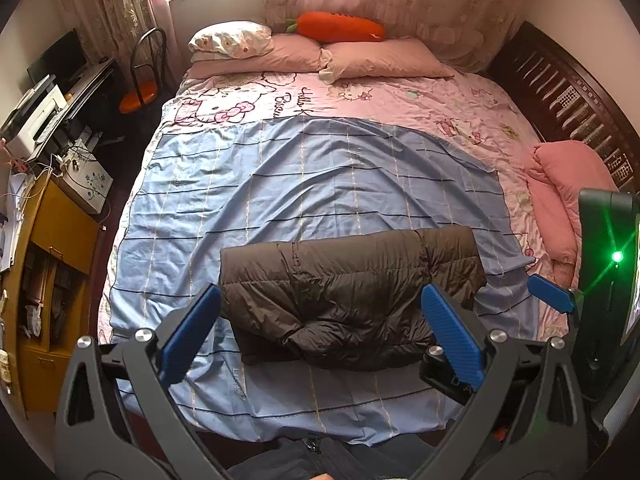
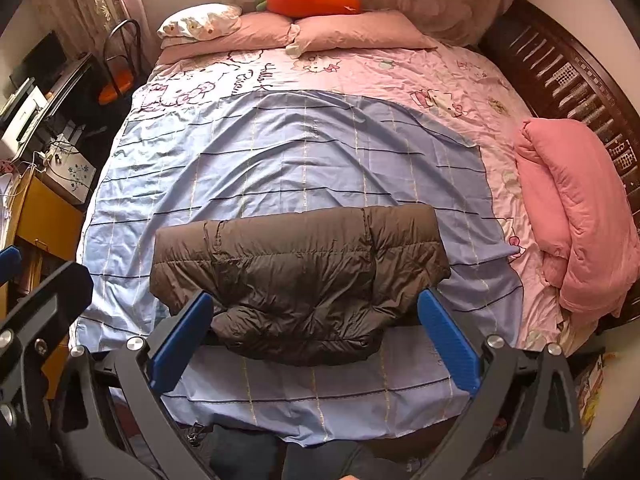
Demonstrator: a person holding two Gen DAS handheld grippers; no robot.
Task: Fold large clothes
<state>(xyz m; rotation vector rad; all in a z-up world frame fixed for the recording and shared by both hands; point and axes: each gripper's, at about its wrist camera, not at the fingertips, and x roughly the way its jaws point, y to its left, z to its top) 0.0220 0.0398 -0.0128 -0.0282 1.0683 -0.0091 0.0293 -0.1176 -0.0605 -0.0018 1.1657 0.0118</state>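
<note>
A brown puffer jacket (image 1: 352,300) lies folded into a compact bundle on a light blue checked sheet (image 1: 300,184) spread over the near half of the bed. The left gripper (image 1: 320,328) hangs above the bed's foot with its blue fingers (image 1: 192,328) spread wide and nothing between them; the jacket sits past its tips toward 12 o'clock, apart from them. The right gripper (image 2: 314,340) is likewise splayed and empty, the jacket beyond it at 12. A folded pink quilt (image 2: 576,216) rests at 3 o'clock of the jacket, by the dark wooden bed frame (image 2: 560,76). At 12 o'clock, far up the bed, pink pillows (image 1: 360,60) carry a carrot plush (image 1: 340,26). A yellow cabinet (image 1: 56,240) stands at 9 o'clock.
</note>
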